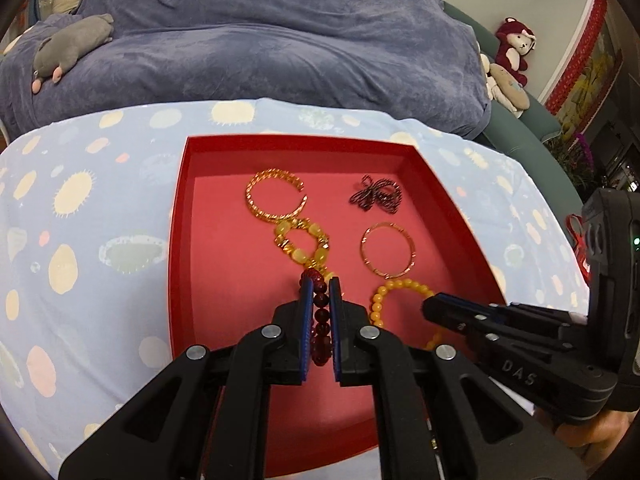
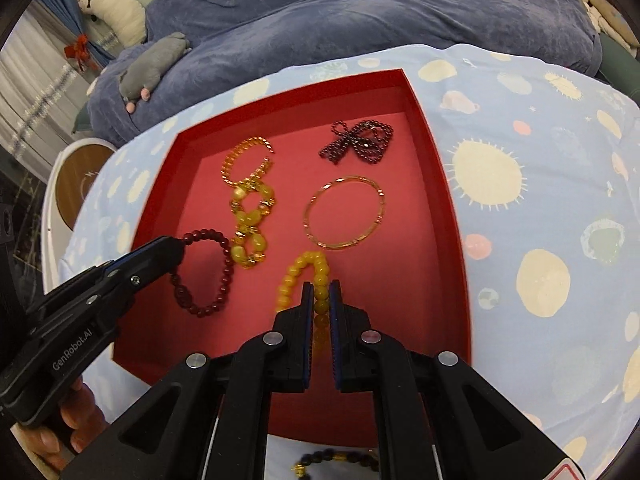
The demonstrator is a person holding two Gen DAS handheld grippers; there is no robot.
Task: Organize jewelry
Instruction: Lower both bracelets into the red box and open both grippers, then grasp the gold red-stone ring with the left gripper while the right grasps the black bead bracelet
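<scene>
Gripping a dark red bead bracelet, the left hand-held gripper has its jaws closed on the strand, which hangs as a loop over the near-left part of the red tray. The right hand-held gripper is clamped on a yellow bead bracelet, just right of the red one. Both strands run lengthwise between the fingers, pointing away toward the tray's far wall. Farther in lie a gold open bangle, a chunky yellow bracelet, a thin gold bangle and a dark beaded bow. Free floor for the red bracelet probably lies left, nearest the left hand.
</scene>
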